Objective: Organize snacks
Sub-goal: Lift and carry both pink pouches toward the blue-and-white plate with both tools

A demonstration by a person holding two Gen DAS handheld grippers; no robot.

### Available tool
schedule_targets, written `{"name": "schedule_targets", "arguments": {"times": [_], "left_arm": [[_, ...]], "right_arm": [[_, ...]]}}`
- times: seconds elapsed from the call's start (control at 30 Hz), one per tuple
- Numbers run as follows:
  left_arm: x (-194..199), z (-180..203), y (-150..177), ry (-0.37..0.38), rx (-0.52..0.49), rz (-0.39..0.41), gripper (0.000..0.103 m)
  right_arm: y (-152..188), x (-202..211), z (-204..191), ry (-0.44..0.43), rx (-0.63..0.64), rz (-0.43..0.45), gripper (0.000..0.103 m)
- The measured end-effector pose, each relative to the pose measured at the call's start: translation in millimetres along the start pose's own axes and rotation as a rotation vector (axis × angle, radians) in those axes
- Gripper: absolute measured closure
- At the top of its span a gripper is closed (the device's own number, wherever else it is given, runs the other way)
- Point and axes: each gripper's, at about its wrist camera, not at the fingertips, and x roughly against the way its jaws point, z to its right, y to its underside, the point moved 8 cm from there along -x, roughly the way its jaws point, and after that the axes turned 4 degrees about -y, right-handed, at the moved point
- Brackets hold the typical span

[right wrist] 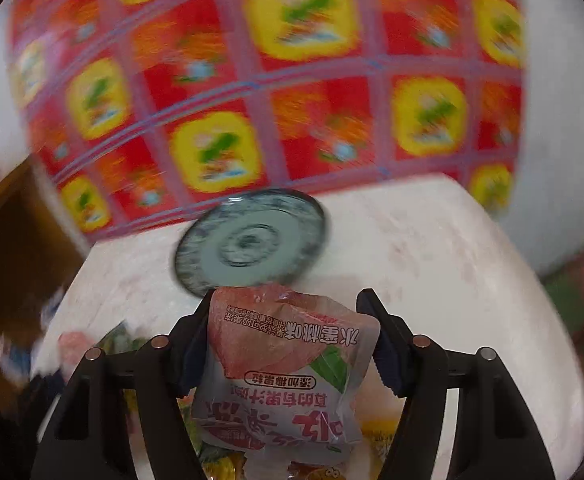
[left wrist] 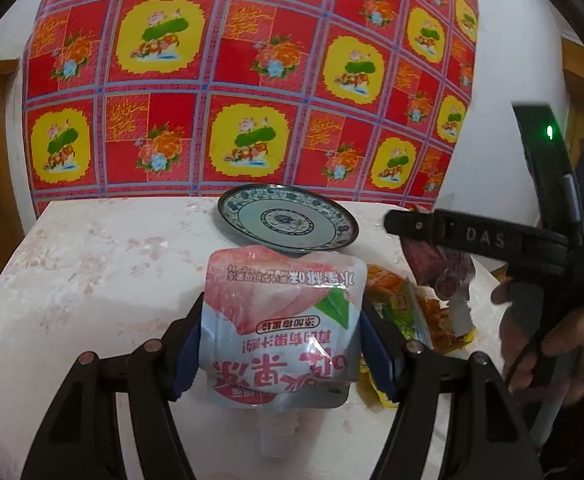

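Observation:
My left gripper [left wrist: 282, 344] is shut on a pink-and-white peach jelly pouch [left wrist: 280, 320], blue pads pressing both its sides, spout toward the camera. Beyond it a blue-and-white patterned plate [left wrist: 228, 208] stands bare on the table. In the right wrist view my right gripper [right wrist: 292, 344] is shut on a second, crumpled peach jelly pouch [right wrist: 288, 360], held sharp against a blurred background above the table. That plate [right wrist: 252, 240] lies just past its tip. From the left wrist view the right gripper [left wrist: 424, 240] hangs at the right with a dark reddish pouch [left wrist: 436, 268] under its finger.
Several orange, green and yellow snack packets [left wrist: 412, 312] lie heaped on the white blossom-patterned table [left wrist: 92, 280], right of the left gripper; some show under the right gripper [right wrist: 376, 432]. A red-and-yellow flowered cloth [left wrist: 212, 80] hangs behind. A hand [left wrist: 552, 340] grips the right handle.

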Motion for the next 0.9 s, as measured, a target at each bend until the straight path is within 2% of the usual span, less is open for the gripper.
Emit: {"name": "schedule_targets", "arguments": {"times": [0.07,0.13,0.2,0.27,0.3,0.33,0.4,0.5,0.53,0.63,0.73,0.83,0.9], "left_arm": [[0,0,0,0.002,0.000,0.002,0.031],[-1,-1,1,0.000,0.005,-0.010,0.031],[-3,-1,1,0.005,0.008,-0.029,0.031],[-6,-2,2,0.007,0.009,-0.045,0.031],[-6,-3,2,0.005,0.013,-0.045,0.031],[-6,-4,1,0.001,0.017,-0.045,0.031],[-7,-7,1,-0.012,0.027,-0.047,0.031],[-7,-8,0,-0.010,0.025,-0.047,0.031],[-8,-8,0,-0.009,0.025,-0.047,0.031],[-7,-7,1,-0.011,0.029,-0.047,0.031],[-7,-6,2,-0.007,0.033,-0.045,0.031],[-8,-9,1,-0.013,0.041,-0.046,0.031],[-8,-13,1,-0.028,0.062,-0.042,0.031]], "right_arm": [[5,-4,-17,-0.048,0.113,-0.058,0.034],[14,-10,-27,-0.055,0.167,-0.109,0.033],[16,-10,-27,0.001,0.195,-0.087,0.033],[18,-8,-30,0.088,0.279,-0.049,0.029],[18,-6,-29,0.126,0.290,-0.035,0.027],[19,-5,-27,0.131,0.280,-0.031,0.020],[20,-1,-20,0.137,0.234,-0.030,0.015],[20,2,-8,0.147,0.175,-0.030,0.012],[20,-1,-5,0.138,0.153,-0.040,0.009],[26,5,2,0.100,0.113,-0.068,0.008],[31,24,5,0.029,0.105,-0.046,0.008],[39,40,-4,-0.062,0.169,0.005,0.008],[50,42,-13,-0.105,0.256,0.004,0.008]]}}
